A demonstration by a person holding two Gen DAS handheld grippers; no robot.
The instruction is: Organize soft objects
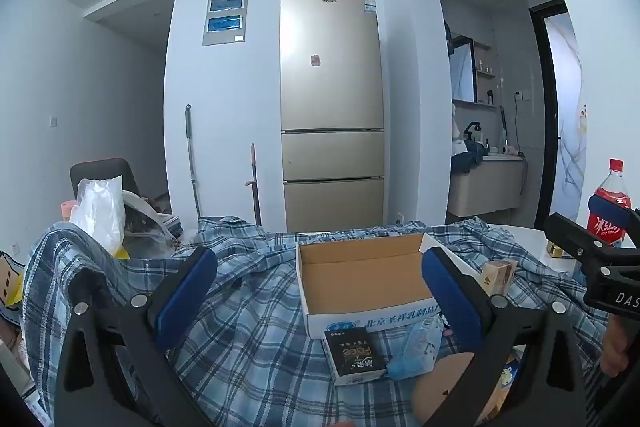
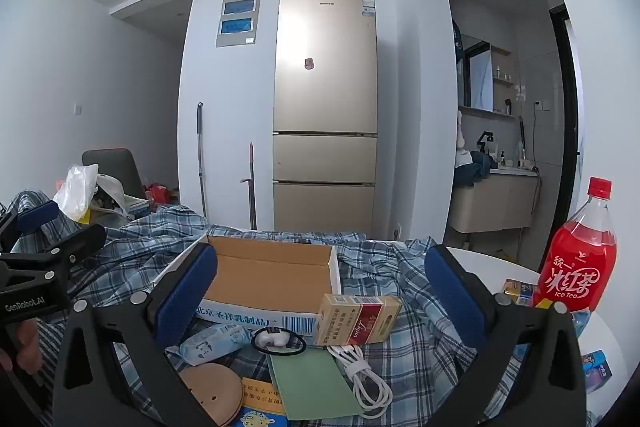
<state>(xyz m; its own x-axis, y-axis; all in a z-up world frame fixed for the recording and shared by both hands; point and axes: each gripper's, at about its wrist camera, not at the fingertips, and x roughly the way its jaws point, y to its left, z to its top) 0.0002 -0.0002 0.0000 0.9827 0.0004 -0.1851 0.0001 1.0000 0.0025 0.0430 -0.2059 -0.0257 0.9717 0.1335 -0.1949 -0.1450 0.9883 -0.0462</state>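
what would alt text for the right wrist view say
An open right gripper with blue pads hovers over a blue plaid cloth holding an empty cardboard box, a red and cream carton, a coiled white cable and a black hair tie. A red iced tea bottle stands right; a gold fridge is behind.

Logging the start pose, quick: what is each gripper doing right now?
Left gripper: open, holding nothing.
Right gripper: open, holding nothing.
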